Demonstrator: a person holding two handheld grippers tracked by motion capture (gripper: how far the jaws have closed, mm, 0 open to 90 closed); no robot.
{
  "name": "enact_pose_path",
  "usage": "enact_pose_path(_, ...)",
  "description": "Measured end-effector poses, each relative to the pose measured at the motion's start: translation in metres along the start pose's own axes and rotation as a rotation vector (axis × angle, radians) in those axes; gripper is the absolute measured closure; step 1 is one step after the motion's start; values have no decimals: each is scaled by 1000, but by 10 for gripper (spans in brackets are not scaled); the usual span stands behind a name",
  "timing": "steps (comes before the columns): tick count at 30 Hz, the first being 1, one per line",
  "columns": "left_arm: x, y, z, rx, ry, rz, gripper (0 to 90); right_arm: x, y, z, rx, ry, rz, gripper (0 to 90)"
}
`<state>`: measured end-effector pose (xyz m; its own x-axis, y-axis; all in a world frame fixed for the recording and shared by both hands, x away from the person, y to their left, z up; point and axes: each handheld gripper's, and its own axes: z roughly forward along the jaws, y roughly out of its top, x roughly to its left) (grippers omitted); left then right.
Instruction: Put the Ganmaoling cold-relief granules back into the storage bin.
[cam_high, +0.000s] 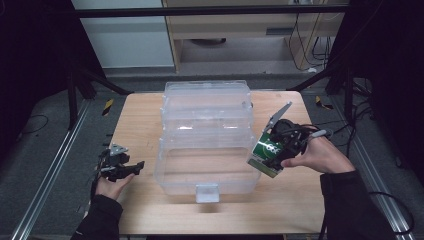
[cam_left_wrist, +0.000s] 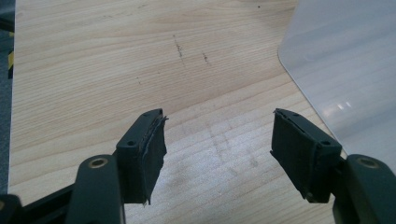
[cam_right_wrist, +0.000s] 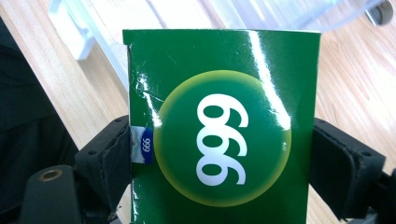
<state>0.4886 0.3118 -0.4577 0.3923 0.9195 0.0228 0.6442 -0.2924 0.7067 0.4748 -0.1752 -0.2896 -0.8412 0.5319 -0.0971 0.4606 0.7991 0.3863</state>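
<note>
A green box (cam_high: 267, 152) printed with "999" in a yellow-green circle hangs just right of the clear plastic storage box (cam_high: 207, 137), with my right gripper (cam_high: 275, 150) shut on it. In the right gripper view the green box (cam_right_wrist: 224, 126) sits between both black pads (cam_right_wrist: 343, 168), above the wooden table. My left gripper (cam_high: 134, 167) rests low at the table's left side, open, jaws pointing toward the clear box. In the left gripper view its gripper (cam_left_wrist: 217, 154) holds nothing, with bare wood between the pads (cam_left_wrist: 149, 154) and a corner of the clear box (cam_left_wrist: 345, 70) at right.
The clear storage box stands open mid-table with its lid (cam_high: 206, 97) leaning back and a front latch (cam_high: 207, 192) toward me. The wooden table (cam_high: 145, 120) has bare room on the left and front. Black frame bars and cables surround the table.
</note>
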Motion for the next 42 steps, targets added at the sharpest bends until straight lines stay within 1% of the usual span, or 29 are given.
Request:
enact_pose_path(1, 0, 0, 0, 0, -1, -1, 343, 0, 0, 0, 0, 0, 0, 170)
enact_pose_path(2, 0, 0, 0, 1, -1, -1, 343, 0, 6, 2, -4, 8, -17, 169)
enact_pose_path(4, 1, 0, 0, 1, -1, 0, 343, 1, 8, 2, -5, 8, -22, 169)
enact_pose_path(6, 1, 0, 0, 1, -2, -1, 343, 2, 17, 3, -15, 16, -47, 169)
enact_pose_path(7, 1, 0, 0, 3, -1, -1, 343, 2, 17, 3, -15, 16, -47, 169)
enact_pose_path(10, 0, 0, 0, 0, -2, -6, 343, 5, 27, 5, -18, 34, -84, 170)
enact_pose_path(11, 0, 0, 0, 0, -2, -6, 343, 5, 27, 5, -18, 34, -84, 170)
enact_pose_path(12, 0, 0, 1, -1, -2, -5, 344, 6, 31, 8, -23, 41, -100, 169)
enact_pose_path(14, 0, 0, 0, 2, -3, -1, 343, 8, 33, 9, -26, 40, -108, 169)
enact_pose_path(16, 0, 0, 1, 2, -4, 0, 344, 12, 37, 16, -25, 41, -135, 169)
enact_pose_path(17, 0, 0, 1, 2, -4, 0, 346, 12, 37, 16, -25, 41, -135, 169)
enact_pose_path(19, 0, 0, 1, 3, -4, 0, 347, 14, 39, 20, -25, 51, -155, 169)
enact_pose_path(24, 0, 0, 1, 6, -5, 3, 349, 18, 44, 29, -28, 80, -178, 169)
enact_pose_path(27, -1, -1, 2, 8, -5, 3, 349, 22, 45, 35, -17, 71, -211, 169)
enact_pose_path(28, -1, -1, 1, 8, -5, 5, 350, 23, 46, 39, -2, 66, -218, 169)
enact_pose_path(30, -1, -1, 1, 7, -5, 5, 350, 23, 47, 40, 2, 63, -222, 169)
enact_pose_path(34, 0, -1, 1, 6, -5, 3, 351, 23, 45, 51, 6, 80, -206, 169)
enact_pose_path(37, 0, -1, 2, 13, -3, 8, 351, 23, 45, 57, 36, 66, -222, 169)
enact_pose_path(38, 0, -1, 2, 13, -4, 8, 351, 24, 45, 58, 34, 65, -216, 169)
enact_pose_path(41, 0, -1, 2, 13, -4, 9, 352, 23, 47, 62, 34, 63, -220, 169)
enact_pose_path(42, 0, -1, 2, 13, -4, 9, 353, 24, 48, 65, 42, 64, -232, 169)
